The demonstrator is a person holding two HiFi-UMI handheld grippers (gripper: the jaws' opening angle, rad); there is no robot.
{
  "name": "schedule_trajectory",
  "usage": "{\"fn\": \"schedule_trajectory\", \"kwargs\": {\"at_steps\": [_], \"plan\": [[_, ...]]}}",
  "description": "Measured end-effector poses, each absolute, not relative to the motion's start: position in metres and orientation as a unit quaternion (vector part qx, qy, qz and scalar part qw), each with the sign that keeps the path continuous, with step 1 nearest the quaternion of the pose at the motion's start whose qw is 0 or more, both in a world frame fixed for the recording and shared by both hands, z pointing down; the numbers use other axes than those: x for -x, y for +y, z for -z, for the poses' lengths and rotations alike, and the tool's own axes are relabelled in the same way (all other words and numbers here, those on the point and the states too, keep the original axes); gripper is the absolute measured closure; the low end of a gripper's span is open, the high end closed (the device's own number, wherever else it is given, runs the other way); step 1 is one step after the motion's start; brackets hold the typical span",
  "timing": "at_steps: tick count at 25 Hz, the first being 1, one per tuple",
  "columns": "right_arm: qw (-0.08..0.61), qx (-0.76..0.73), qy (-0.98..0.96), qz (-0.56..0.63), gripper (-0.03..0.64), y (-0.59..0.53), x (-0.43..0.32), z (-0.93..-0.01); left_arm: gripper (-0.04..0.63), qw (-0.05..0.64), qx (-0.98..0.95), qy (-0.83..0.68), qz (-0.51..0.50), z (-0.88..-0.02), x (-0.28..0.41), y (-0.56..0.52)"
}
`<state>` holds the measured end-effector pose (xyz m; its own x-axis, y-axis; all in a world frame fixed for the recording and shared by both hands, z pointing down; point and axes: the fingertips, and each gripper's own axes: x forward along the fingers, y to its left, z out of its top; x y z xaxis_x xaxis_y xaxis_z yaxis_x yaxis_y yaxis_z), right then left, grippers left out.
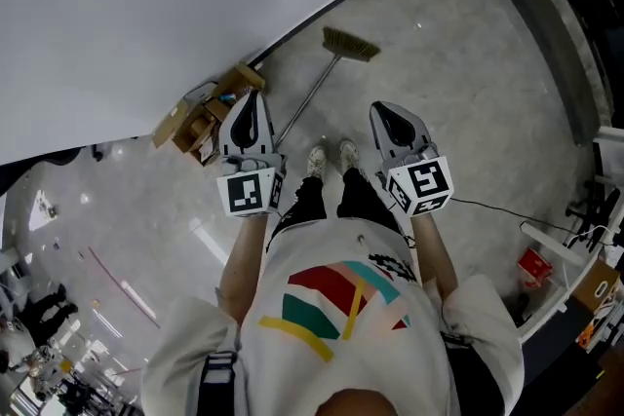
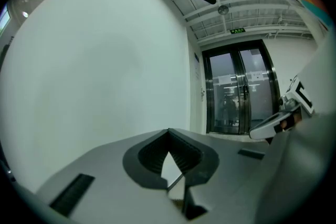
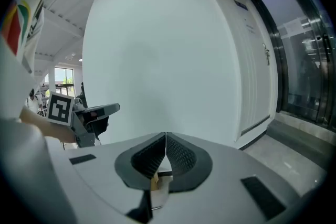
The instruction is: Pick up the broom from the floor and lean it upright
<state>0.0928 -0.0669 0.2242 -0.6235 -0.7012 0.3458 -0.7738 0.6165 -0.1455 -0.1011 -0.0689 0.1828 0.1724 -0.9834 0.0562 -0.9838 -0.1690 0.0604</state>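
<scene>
Standing over the broom [image 1: 310, 99]: flat on the floor [image 1: 468, 93], along the foot of the white wall [image 1: 146, 5], handle end by the shoes [image 1: 331, 156]. Holding left tool [image 1: 253, 97] and right tool [image 1: 382, 110] clenched, grasping nothing. Best to open one, dip low, pinch the handle near mid-length, then tip it up gently against the wall. Looks light: slim grey pole, short tan brush head [image 1: 351, 44].

Left gripper [image 1: 254, 97] and right gripper [image 1: 382, 110] held side by side, jaws together, empty
</scene>
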Motion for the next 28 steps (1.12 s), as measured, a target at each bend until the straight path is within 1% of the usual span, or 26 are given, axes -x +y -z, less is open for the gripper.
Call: {"fn": "schedule_trajectory", "kwargs": {"at_steps": [5, 9, 11, 13, 17, 20, 21, 23, 25, 27, 28], "plan": [[0.158, -0.348, -0.915, -0.131, 0.603, -0.11, -0.088, -0.242, 0.551, 0.044, -0.736, -0.675, -0.016, -0.197, 0.101, -0.092], [0.183, -0.262, -0.942, -0.103, 0.602, -0.134, -0.06, -0.268, 0.551, 0.061, -0.7, -0.711, -0.009, -0.225, 0.116, -0.108], [0.189, -0.205, -0.956, -0.089, 0.601, -0.142, -0.036, -0.299, 0.551, 0.067, -0.68, -0.73, -0.014, -0.26, 0.13, -0.11], [0.2, -0.125, -0.97, -0.064, 0.601, -0.149, -0.009, -0.348, 0.551, 0.083, -0.658, -0.749, -0.014, -0.32, 0.148, -0.114], [0.243, 0.037, -0.969, -0.021, 0.601, -0.144, 0.038, -0.488, 0.551, 0.128, -0.597, -0.792, -0.006, -0.468, 0.188, -0.1], [0.293, 0.141, -0.945, 0.042, 0.594, -0.138, 0.068, -0.62, 0.551, 0.125, -0.557, -0.821, -0.005, -0.583, 0.225, -0.082], [0.318, 0.174, -0.929, 0.07, 0.582, -0.135, 0.077, -0.67, 0.551, 0.121, -0.546, -0.829, -0.006, -0.624, 0.238, -0.075], [0.366, 0.238, -0.893, 0.112, 0.532, -0.123, 0.094, -0.78, 0.551, 0.114, -0.524, -0.844, -0.007, -0.71, 0.262, -0.058], [0.407, 0.304, -0.848, 0.153, 0.464, -0.109, 0.107, -0.895, 0.551, 0.104, -0.499, -0.861, -0.002, -0.791, 0.281, -0.038], [0.438, 0.365, -0.796, 0.203, 0.439, -0.093, 0.113, -1.0, 0.551, 0.089, -0.478, -0.874, 0.003, -0.859, 0.29, -0.017], [0.449, 0.39, -0.772, 0.224, 0.437, -0.087, 0.114, -1.044, 0.551, 0.082, -0.47, -0.879, 0.006, -0.887, 0.293, -0.009]]}}
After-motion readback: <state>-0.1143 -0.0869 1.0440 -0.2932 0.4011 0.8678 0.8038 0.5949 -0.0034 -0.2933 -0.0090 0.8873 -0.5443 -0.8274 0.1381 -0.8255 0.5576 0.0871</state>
